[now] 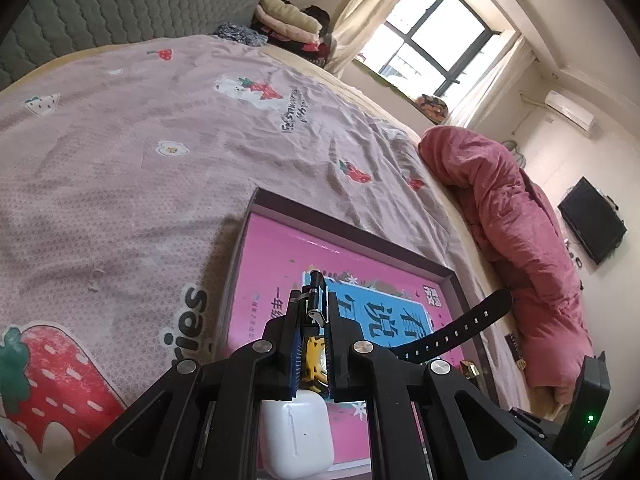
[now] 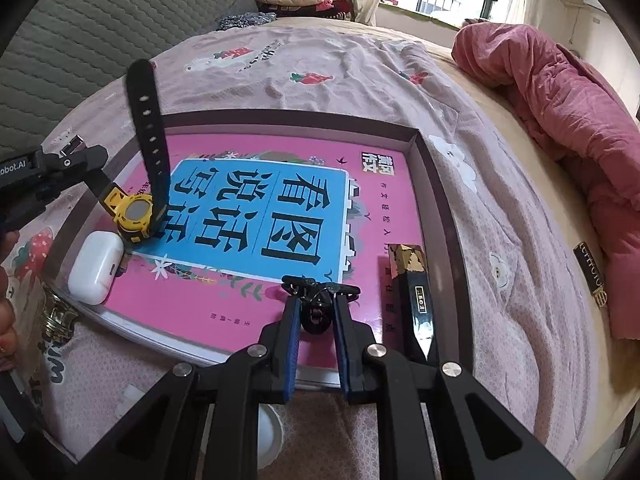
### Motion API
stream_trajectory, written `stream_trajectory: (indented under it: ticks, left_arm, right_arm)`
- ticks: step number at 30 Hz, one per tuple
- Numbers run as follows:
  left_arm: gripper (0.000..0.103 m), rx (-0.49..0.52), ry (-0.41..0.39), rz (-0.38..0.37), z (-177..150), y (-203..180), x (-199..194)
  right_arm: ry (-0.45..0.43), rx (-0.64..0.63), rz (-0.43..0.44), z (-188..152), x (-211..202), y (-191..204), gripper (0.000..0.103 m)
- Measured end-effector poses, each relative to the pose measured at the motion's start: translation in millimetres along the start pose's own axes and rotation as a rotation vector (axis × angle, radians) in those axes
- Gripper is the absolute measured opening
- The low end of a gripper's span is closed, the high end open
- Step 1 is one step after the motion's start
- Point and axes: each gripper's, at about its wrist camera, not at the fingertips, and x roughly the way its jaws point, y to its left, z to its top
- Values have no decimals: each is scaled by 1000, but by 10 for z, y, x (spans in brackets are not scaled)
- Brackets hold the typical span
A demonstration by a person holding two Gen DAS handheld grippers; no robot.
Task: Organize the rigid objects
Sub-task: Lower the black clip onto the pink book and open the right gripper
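Down on the bed (image 2: 500, 216), over a pink strawberry-print sheet (image 1: 120, 152), a shallow dark-rimmed box lid (image 2: 436, 184) with a pink and blue book (image 2: 256, 216) lying flat inside and filling most of it. Left gripper (image 1: 314, 304) clamped on the buckle strap of a yellow watch (image 2: 134, 210), jaws close together, the watch body tipped on edge over the book near the lid's left edge, touching or hovering over it not clear, the long black strap (image 2: 148, 128) standing up and away. White earbud case (image 2: 96, 266) just beside the watch, at the lid's near left corner, resting on the book. Right gripper (image 2: 316, 312) closed on a small black item (image 2: 316, 318), pressed or held low over the book's near edge, too small and dark to name. Black and gold lipstick-like box (image 2: 414, 300) lying along the lid's right edge, just beside the right gripper. Small dark labelled bar (image 2: 590, 274) alone on the sheet beyond the lid's right side, near a heaped pink quilt (image 2: 560, 92) along the bed's right edge. Folded clothes (image 1: 288, 16) stacked at the bed's far end by a grey quilted headboard (image 1: 120, 0)
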Motion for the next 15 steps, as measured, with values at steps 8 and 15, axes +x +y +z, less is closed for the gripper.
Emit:
stream_trajectory:
  ticks: [8,15]
  left_arm:
    - [8,14,22,-8,-17,-36,55]
    - [8,8,26,-11,-21,-35,70]
  right_arm:
    - [30,7,2,26,14,-3,17]
    - [40,15,-4,22,8,-16,17]
